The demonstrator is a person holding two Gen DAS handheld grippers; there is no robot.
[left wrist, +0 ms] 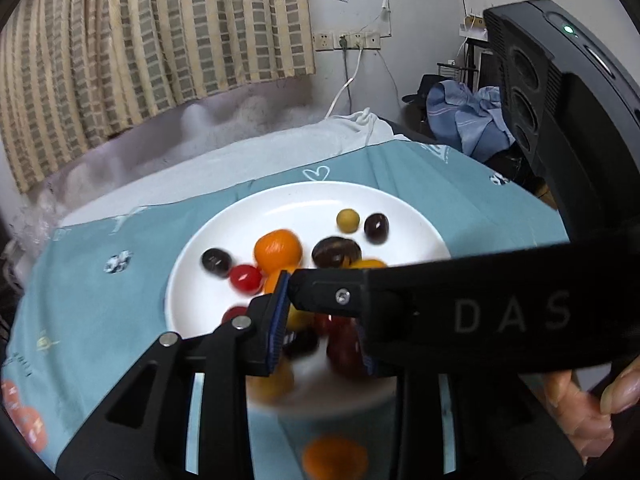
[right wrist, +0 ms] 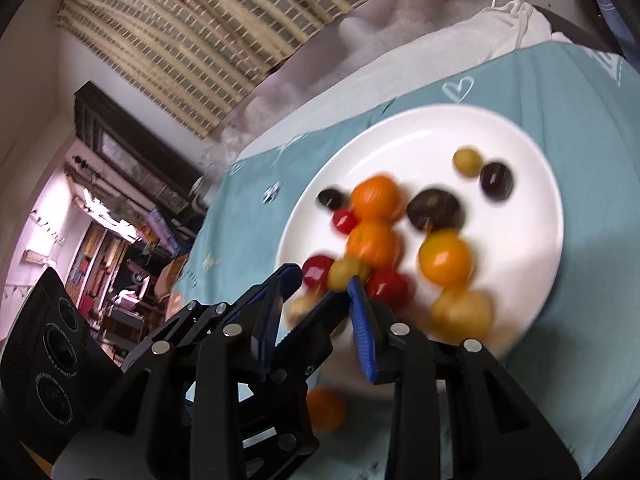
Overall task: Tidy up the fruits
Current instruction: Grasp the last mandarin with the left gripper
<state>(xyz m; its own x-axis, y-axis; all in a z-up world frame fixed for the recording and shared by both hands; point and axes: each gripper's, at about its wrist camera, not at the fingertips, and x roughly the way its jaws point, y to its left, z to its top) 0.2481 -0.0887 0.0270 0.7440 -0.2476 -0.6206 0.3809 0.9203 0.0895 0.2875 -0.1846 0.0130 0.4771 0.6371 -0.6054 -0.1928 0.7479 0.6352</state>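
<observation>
A white plate (left wrist: 304, 192) (right wrist: 440, 116) on the teal cloth carries several small fruits: an orange one (left wrist: 278, 250) (right wrist: 376, 196), a dark plum (left wrist: 336, 252) (right wrist: 436, 208), a red tomato (left wrist: 245, 279) (right wrist: 344, 219) and a yellow-green one (left wrist: 347, 220) (right wrist: 466, 160). Another orange fruit (left wrist: 334, 460) (right wrist: 326, 408) lies on the cloth in front of the plate. My left gripper (left wrist: 324, 328) and right gripper (right wrist: 320, 280) hover crossed over the plate's near edge. Each has a narrow gap between its blue pads and holds no fruit. The right gripper's finger (left wrist: 328, 292) hides the left gripper's right side.
The teal cloth (left wrist: 100, 300) covers a bed-like surface, with white bedding and a striped curtain (left wrist: 140, 60) behind it. Blue clothes (left wrist: 468, 120) are piled at the back right. A person's hand (left wrist: 592, 408) is at the lower right. The left gripper's camera body (right wrist: 44, 364) fills the lower left.
</observation>
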